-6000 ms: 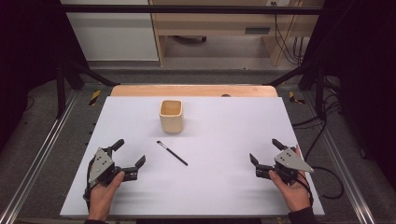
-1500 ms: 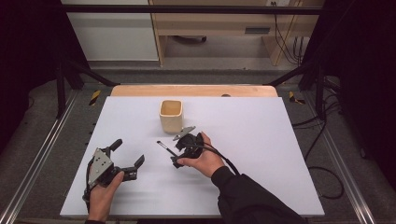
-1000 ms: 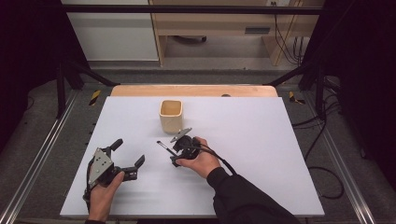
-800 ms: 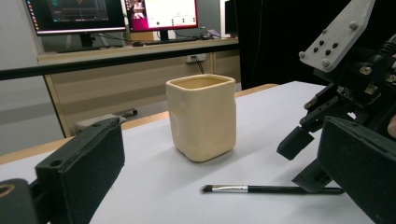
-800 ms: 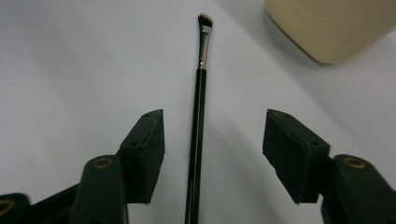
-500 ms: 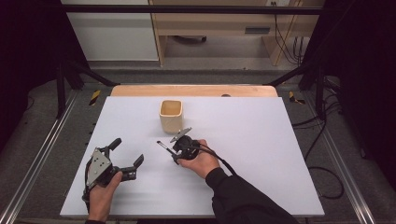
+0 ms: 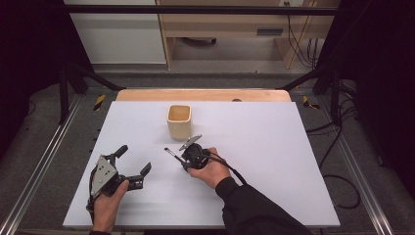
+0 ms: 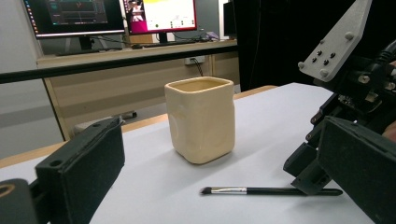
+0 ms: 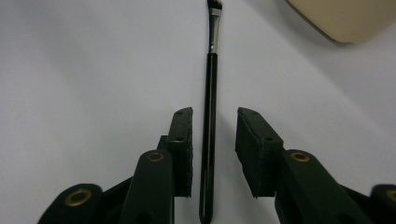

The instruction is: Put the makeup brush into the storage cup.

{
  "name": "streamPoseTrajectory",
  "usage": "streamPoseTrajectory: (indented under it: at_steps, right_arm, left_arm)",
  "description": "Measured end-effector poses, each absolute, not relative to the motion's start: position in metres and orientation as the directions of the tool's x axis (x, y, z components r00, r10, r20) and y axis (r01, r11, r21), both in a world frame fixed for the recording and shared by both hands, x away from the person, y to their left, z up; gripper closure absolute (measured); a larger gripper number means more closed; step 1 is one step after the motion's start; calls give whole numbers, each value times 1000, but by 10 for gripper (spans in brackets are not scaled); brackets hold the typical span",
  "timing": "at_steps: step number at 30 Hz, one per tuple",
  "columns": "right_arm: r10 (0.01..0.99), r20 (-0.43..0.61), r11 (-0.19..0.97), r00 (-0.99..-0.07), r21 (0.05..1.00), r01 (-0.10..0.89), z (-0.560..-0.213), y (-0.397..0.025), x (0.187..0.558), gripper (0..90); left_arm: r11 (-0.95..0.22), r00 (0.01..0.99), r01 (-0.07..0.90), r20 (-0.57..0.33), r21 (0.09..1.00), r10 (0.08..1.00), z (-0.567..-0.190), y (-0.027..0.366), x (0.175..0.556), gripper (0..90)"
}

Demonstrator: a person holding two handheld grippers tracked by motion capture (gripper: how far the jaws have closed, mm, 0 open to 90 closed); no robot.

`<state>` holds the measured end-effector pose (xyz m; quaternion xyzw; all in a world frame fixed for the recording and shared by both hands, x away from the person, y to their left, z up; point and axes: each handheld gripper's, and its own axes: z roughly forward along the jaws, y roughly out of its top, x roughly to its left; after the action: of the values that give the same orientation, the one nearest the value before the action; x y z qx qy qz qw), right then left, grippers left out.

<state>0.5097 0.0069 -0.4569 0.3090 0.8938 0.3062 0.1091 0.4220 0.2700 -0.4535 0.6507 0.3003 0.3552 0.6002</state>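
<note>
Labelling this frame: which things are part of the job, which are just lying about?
In the job:
brush, between the right hand-held gripper's open jaws
cup, close by

Lying about:
left hand-held gripper, idle, open
monitors

White rectangular table top [image 7: 274,147] evenly lit from above, dark surroundings left dim, soft shadows cast beside the cream square ceramic cup [image 8: 201,119], near black jaws blurred, distant monitors overexposed, high view slightly soft.

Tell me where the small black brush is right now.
The brush lies flat on the white table near its middle, just in front of the cream cup, its handle between the open jaws of the right gripper.
</note>
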Motion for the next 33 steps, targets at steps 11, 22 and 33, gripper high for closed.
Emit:
streamPoseTrajectory:
  at_steps: [11, 22, 33]
  right_arm:
    - [622, -2, 625, -783, 603, 495, -457, 5, 509, 702]
    - [629, 10, 621, -778, 594, 510, -460, 6, 508, 719]
    - [635, 31, 621, -772, 574, 534, -463, 7, 508, 835]
  left_arm:
    - [-102, 567, -36, 104, 994, 817, -454, 269, 422, 5]
    - [-107, 567, -36, 109, 994, 816, -454, 269, 422, 5]
    - [-107, 568, -37, 109, 994, 816, -454, 269, 422, 7]
